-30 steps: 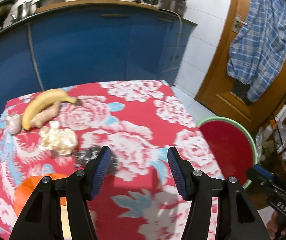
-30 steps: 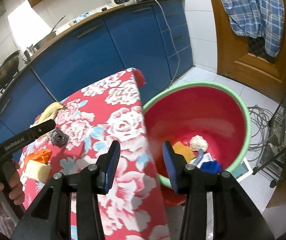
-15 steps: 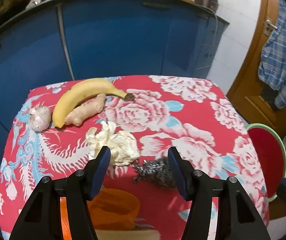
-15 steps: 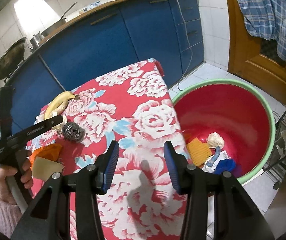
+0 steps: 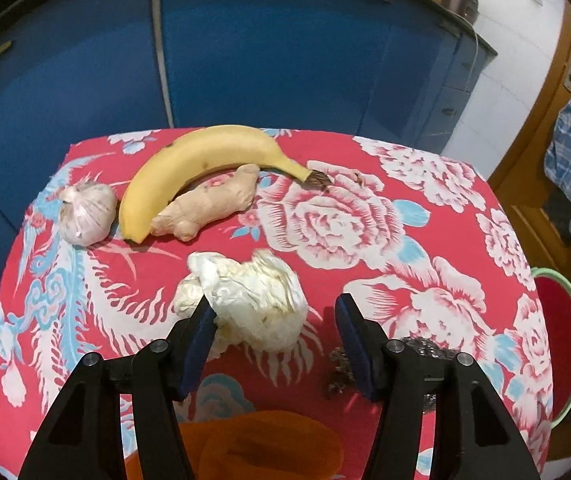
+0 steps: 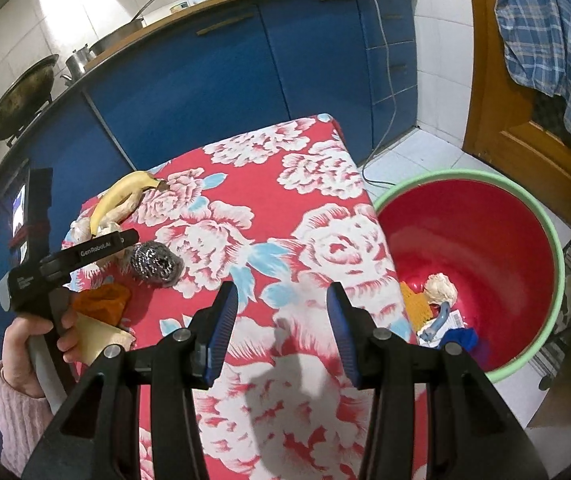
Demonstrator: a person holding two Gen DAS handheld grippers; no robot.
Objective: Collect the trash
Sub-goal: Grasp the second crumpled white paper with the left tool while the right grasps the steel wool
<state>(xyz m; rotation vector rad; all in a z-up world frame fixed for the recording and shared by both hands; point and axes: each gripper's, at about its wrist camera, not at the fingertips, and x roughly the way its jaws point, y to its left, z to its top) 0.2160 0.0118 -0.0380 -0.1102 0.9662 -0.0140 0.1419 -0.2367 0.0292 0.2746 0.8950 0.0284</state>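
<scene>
- Two sets of jaws are standing apart, gripping nothing; left gripper (image 5: 275, 322) is hanging over the crumpled tissue (image 5: 251, 300) lying on the bench (image 5: 425, 216)
- right gripper (image 6: 281, 312) is hovering above bare cloth beside the red bin (image 6: 481, 240)

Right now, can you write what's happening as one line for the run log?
left gripper: open, at crumpled paper | right gripper: open, empty, over tablecloth | basin: holds trash | task: unfinished

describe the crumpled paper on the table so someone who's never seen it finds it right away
On the red floral tablecloth, look just in front of the banana and ginger root. The crumpled paper wad lies between the left gripper fingers. It is the only pale, wrinkled lump; the steel scourer beside it is dark and metallic.
</scene>
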